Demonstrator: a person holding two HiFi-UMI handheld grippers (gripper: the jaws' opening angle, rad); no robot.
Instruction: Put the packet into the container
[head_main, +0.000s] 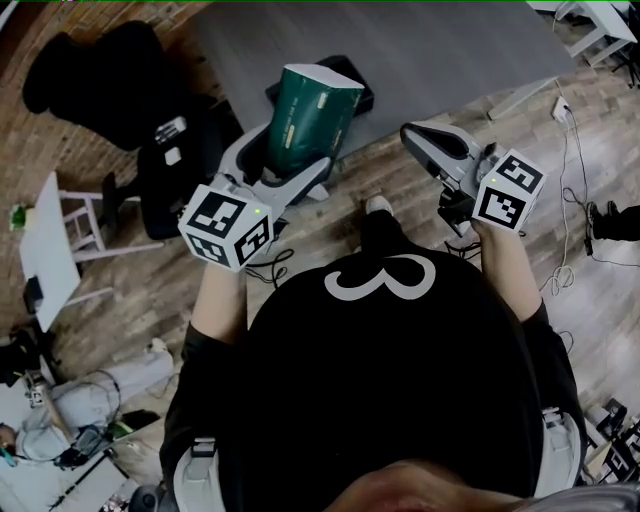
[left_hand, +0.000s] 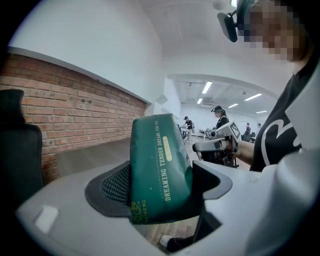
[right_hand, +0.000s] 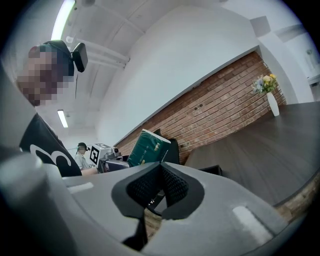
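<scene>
Packet (left_hand: 157, 165) in left tongs (left_hand: 162, 184) (container (head_main: 359, 98) half-hidden)

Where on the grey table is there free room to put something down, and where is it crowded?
The grey table is bare right of the black container, out to its edge. A vase stands at the brick-wall end. Crowded: left of the container, where the black chair stands close.

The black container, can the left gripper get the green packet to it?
Probably yes: the left gripper, shut on the green packet, hangs right beside the black container, and nothing seems to stand between them.
</scene>
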